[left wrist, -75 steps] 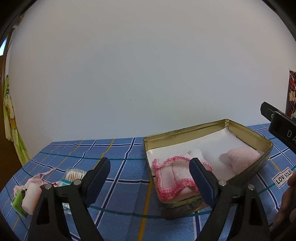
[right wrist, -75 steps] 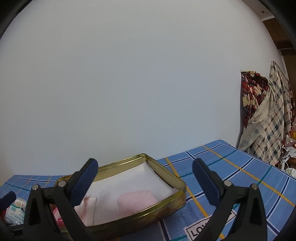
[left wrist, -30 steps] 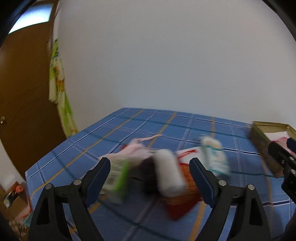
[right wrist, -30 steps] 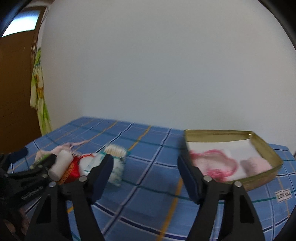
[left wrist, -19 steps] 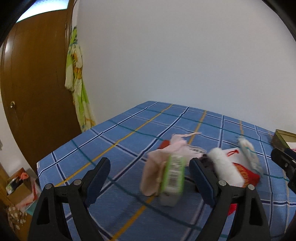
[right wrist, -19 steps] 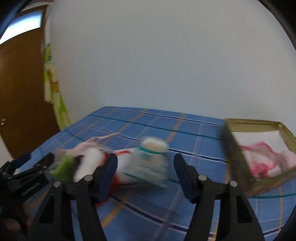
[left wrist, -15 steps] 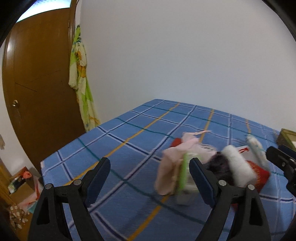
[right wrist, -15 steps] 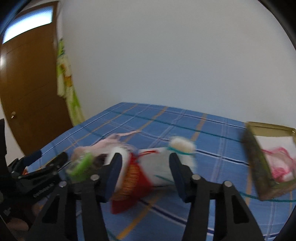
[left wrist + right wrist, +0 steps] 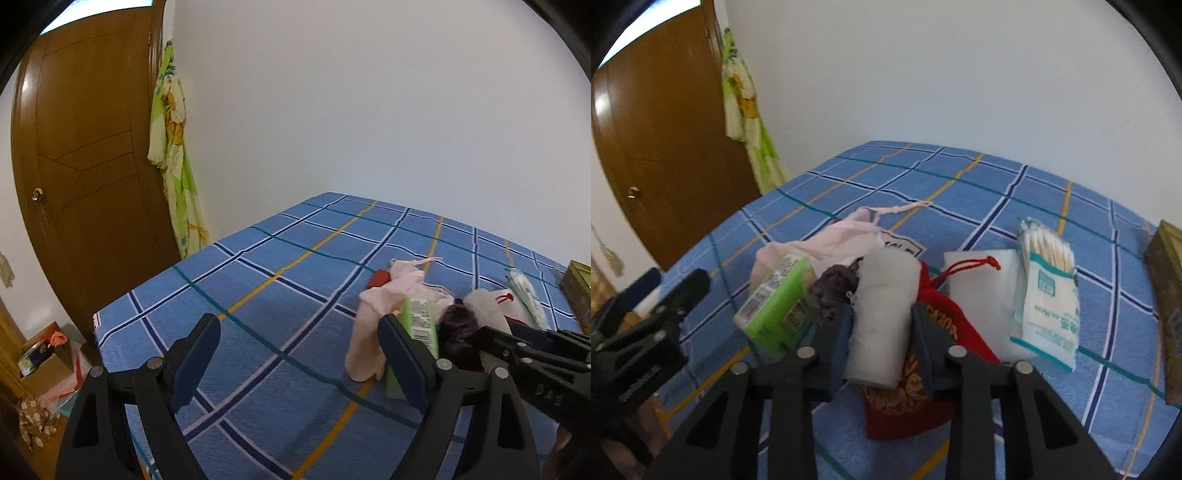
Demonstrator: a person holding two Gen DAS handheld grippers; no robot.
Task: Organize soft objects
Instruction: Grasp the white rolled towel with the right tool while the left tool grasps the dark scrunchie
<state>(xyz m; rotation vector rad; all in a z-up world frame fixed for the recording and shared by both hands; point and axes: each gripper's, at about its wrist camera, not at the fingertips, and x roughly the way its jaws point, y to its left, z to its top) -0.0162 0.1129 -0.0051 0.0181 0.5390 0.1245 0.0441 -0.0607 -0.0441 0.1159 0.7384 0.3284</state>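
Nearest, the right gripper clamps the white roll lying on a red pouch mid-bedspread (pile crowds both sides). The left gripper gapes wide, empty, over bare cloth. Beyond, open checks run to the far edge.

Left of the pile, the checked table lies bare out to its edge and far corner, wide room for the left hand-held gripper. To the right things crowd together: green pack, pink cloth, white roll, red pouch, swab packet. The tin bounds the far right.
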